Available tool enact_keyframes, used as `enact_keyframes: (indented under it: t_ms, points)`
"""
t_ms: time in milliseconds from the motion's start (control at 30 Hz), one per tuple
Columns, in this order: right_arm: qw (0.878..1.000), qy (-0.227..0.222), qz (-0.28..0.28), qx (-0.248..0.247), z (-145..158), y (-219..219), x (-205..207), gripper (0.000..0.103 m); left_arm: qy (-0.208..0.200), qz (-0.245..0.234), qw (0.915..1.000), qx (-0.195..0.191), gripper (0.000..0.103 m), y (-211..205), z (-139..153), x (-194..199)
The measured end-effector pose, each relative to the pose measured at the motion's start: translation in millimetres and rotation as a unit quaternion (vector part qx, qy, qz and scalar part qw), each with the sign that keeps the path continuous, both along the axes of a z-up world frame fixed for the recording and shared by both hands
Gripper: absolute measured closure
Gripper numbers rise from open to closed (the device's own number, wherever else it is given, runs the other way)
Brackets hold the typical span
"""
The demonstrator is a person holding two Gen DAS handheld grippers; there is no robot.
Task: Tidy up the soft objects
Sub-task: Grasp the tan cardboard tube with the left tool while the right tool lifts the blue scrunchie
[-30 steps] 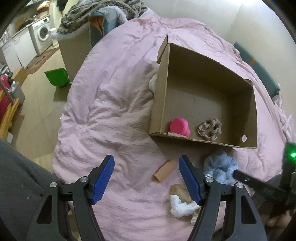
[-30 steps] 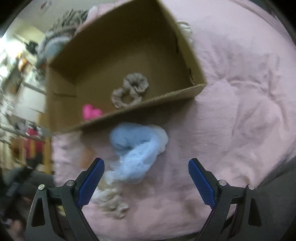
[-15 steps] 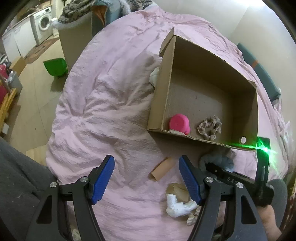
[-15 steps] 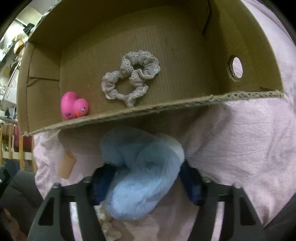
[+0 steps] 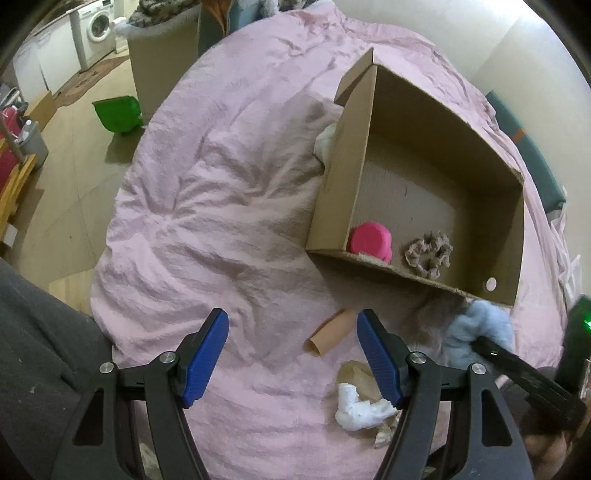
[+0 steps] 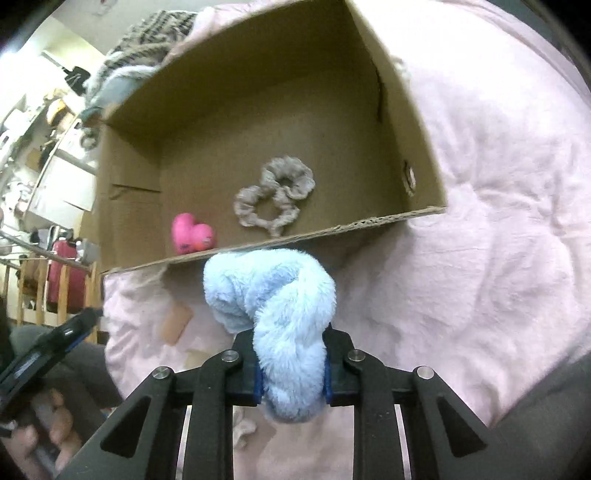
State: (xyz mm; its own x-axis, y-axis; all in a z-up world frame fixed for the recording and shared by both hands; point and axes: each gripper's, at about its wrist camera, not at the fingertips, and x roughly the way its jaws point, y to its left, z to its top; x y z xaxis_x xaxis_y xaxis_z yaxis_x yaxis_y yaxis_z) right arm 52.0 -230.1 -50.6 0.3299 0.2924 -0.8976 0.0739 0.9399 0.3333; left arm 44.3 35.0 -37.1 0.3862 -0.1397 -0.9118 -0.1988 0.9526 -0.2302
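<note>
My right gripper is shut on a fluffy light-blue soft object and holds it just in front of the near wall of an open cardboard box. The blue object also shows in the left wrist view. Inside the box lie a pink rubber duck and a beige scrunchie. My left gripper is open and empty above the pink bedspread. A tan tube and a white crumpled cloth lie near its right finger.
A white cloth sits against the box's left outer wall. The bed edge drops to the floor at left, where a green bin and a washing machine stand. A teal cushion lies at the right.
My right gripper closed on the light-blue soft object and lifted it off the bedspread toward the box's near wall. My left gripper stayed open and shifted slightly.
</note>
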Motion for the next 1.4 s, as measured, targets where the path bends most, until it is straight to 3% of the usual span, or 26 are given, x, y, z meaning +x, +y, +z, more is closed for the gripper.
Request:
enact_keyframes:
  t_ms: [100,267,333,500,633,700,933,1033,1100,1400]
  points:
    - [1.000,-0.025,0.003,0.011,18.8,-2.9,-15.6,0.079,0.009,-0.008,0.9999,0.007,0.034,-3.2,-4.2,-0.2]
    - [0.990,-0.105,0.026,0.094,51.7,-10.2,-42.2,0.079,0.022,-0.014,0.9995,0.016,0.034,-4.7,-11.5,1.3]
    - [0.989,-0.113,0.025,0.092,54.0,-10.8,-47.3,0.079,0.032,-0.028,0.9989,0.020,0.035,-8.7,-15.7,3.4]
    - [0.990,-0.098,0.010,0.099,41.4,-6.4,-42.2,0.079,0.059,-0.075,0.9949,0.033,0.051,-28.0,-30.6,12.3]
    - [0.991,-0.096,0.003,0.098,39.6,-7.7,-37.0,0.079,0.084,-0.128,0.9872,0.044,0.057,-49.8,-46.6,22.7]
    - [0.991,-0.091,-0.001,0.098,34.4,-4.9,-31.6,0.079,0.092,-0.151,0.9833,0.044,0.069,-60.5,-53.1,26.4]
    - [0.992,-0.085,0.007,0.090,29.5,-0.8,-29.1,0.079,0.092,-0.190,0.9733,0.091,0.073,-88.0,-69.7,36.9]
    - [0.993,-0.082,0.004,0.089,27.7,-1.2,-28.2,0.079,0.096,-0.196,0.9690,0.115,0.090,-92.1,-75.3,35.5]
    - [0.993,-0.081,0.002,0.091,27.0,-2.2,-28.2,0.078,0.090,-0.195,0.9711,0.104,0.098,-91.2,-72.7,32.6]
    - [0.993,-0.080,0.011,0.080,25.8,0.9,-28.9,0.078,0.050,-0.159,0.9835,0.070,0.099,-72.4,-45.5,10.6]
